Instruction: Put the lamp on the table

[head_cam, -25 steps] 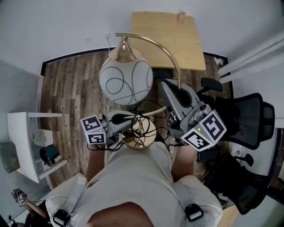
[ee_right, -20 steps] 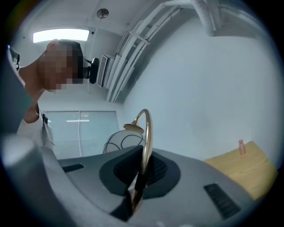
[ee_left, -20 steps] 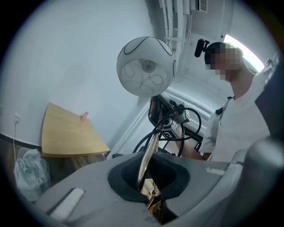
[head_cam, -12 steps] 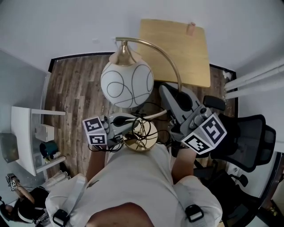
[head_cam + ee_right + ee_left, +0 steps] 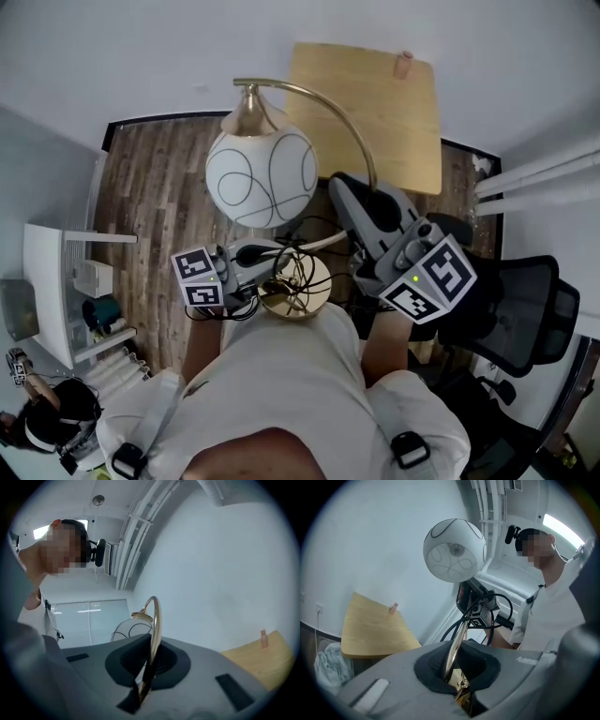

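The lamp has a white globe shade (image 5: pixel 262 178) with black line loops, an arched brass stem (image 5: pixel 349 131) and a round brass base (image 5: pixel 295 286) wrapped in black cord. It is held off the floor in front of the person's chest. My left gripper (image 5: pixel 279 257) is shut on the stem just above the base; the stem (image 5: pixel 458 641) runs up between its pads to the globe (image 5: pixel 454 550). My right gripper (image 5: pixel 366 192) is shut on the stem higher up, and the stem (image 5: pixel 154 620) rises from its jaws. The light wooden table (image 5: pixel 370 117) stands ahead against the wall.
A small pink object (image 5: pixel 403 64) stands at the table's far edge. Black office chairs (image 5: pixel 525 300) are at the right, with white pipes (image 5: pixel 544 173) above them. A white shelf unit (image 5: pixel 56 291) stands at the left, and another person (image 5: pixel 47 422) crouches at the bottom left.
Both grippers have carried the lamp across the wooden floor toward the table, which now looks larger and nearer. The chairs have slid toward the lower right. Both grips are unchanged.
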Tool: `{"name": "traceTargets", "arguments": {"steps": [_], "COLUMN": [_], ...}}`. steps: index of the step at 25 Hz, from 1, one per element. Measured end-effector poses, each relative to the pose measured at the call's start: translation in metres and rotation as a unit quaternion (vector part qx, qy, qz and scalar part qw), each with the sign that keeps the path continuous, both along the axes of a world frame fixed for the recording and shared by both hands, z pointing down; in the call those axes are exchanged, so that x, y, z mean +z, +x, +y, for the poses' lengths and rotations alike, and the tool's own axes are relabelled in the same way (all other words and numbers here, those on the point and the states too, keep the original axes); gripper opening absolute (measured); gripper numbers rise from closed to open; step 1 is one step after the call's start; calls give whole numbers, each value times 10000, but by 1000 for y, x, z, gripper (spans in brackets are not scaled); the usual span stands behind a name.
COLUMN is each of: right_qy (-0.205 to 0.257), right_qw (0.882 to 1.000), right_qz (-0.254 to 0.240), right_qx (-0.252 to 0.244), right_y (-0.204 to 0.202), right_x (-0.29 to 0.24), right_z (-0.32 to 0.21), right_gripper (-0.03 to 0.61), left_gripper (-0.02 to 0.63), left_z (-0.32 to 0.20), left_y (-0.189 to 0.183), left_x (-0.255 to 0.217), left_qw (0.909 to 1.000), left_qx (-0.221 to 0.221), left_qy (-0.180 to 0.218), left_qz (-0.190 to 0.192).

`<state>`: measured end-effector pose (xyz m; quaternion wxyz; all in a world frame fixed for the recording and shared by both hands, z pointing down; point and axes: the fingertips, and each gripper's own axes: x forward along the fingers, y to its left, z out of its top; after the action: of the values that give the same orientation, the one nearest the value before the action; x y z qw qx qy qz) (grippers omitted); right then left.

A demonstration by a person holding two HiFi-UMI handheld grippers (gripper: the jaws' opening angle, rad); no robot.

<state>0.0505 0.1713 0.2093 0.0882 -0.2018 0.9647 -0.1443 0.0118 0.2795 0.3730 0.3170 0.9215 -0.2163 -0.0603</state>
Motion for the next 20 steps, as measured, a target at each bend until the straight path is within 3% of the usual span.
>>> {"name": "traceTargets", "arguments": {"steps": [8, 20], "right_qy": [119, 56], "right_qw": [9999, 9999], "right_qz": [28, 80], "right_qx": [-2, 72], "right_y": [2, -27], "right_x": [-15, -7], "right_z": [-9, -106], "right_gripper": [-2, -2], "left_gripper": [9, 9], "left_z": [-14, -111], "left_y": [0, -28], "left_x": [-14, -6], "left_qw": [9999, 9998], "left_qx": [-4, 71], "left_qy": [154, 177], "left_qz": [-67, -80]}}
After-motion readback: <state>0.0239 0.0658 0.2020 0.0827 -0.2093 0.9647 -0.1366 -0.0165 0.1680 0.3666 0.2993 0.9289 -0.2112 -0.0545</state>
